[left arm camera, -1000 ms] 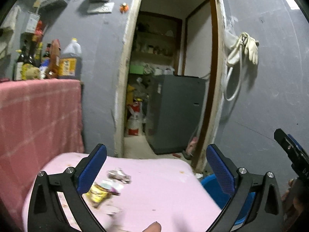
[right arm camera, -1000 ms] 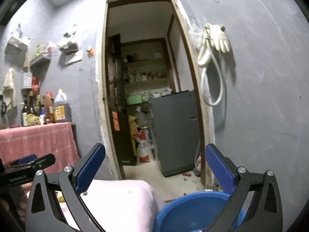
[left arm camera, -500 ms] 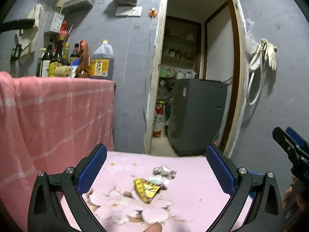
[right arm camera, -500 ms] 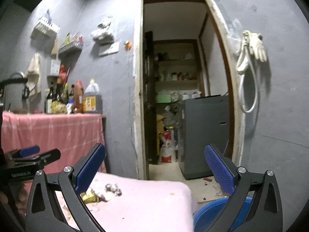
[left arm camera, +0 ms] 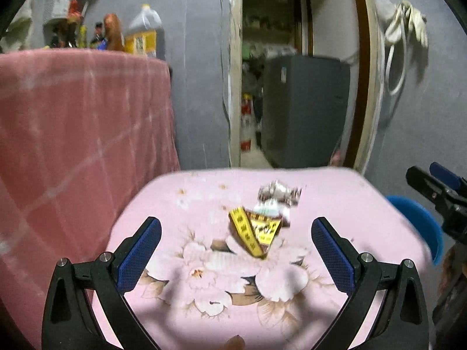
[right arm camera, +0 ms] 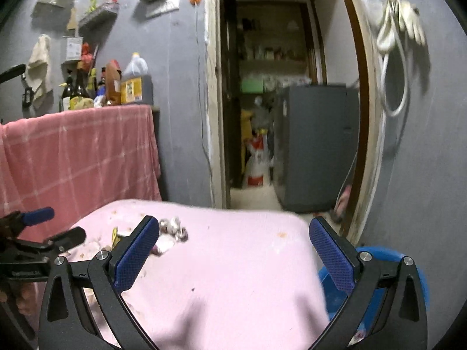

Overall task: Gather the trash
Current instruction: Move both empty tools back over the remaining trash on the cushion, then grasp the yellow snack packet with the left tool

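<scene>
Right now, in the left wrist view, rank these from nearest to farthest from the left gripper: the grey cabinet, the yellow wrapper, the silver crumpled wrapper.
From the left gripper:
1. Yellow wrapper, on the pink cloth just ahead, between the fingers' line.
2. Silver crumpled wrapper, just behind it, slightly right.
3. Grey cabinet, through the doorway, far back.
</scene>
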Available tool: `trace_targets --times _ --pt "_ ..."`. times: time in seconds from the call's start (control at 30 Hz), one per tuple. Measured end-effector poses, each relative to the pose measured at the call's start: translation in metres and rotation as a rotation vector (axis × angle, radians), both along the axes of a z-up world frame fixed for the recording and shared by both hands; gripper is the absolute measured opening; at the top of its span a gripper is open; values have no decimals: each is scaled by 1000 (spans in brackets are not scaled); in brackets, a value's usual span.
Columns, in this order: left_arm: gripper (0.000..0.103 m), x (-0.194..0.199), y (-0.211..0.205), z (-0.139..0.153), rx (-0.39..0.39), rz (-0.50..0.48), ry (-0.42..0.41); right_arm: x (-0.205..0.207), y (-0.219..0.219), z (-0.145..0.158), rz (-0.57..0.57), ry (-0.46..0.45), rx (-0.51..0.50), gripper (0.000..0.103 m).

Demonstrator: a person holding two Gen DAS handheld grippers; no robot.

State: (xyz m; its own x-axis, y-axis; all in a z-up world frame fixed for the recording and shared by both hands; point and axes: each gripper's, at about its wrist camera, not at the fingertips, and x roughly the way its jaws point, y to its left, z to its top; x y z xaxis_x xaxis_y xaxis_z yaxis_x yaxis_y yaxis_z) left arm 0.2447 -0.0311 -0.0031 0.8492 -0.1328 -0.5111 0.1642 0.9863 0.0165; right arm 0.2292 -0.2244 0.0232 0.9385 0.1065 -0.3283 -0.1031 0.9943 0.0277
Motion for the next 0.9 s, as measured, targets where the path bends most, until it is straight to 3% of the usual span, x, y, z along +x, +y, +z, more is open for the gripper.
trace_targets --times 0.4,0.6,0.77,0.9 --pt "101 53 -1 -26 8 23 182 24 -5 -21 25 127 30 103" --pt "99 66 14 -29 -100 33 227 47 -4 -23 87 200 57 103" --pt "54 76 25 -35 -229 0 312 67 3 -24 133 242 51 103" --pt "36 82 28 -40 -278 -22 355 73 10 -27 142 257 29 103"
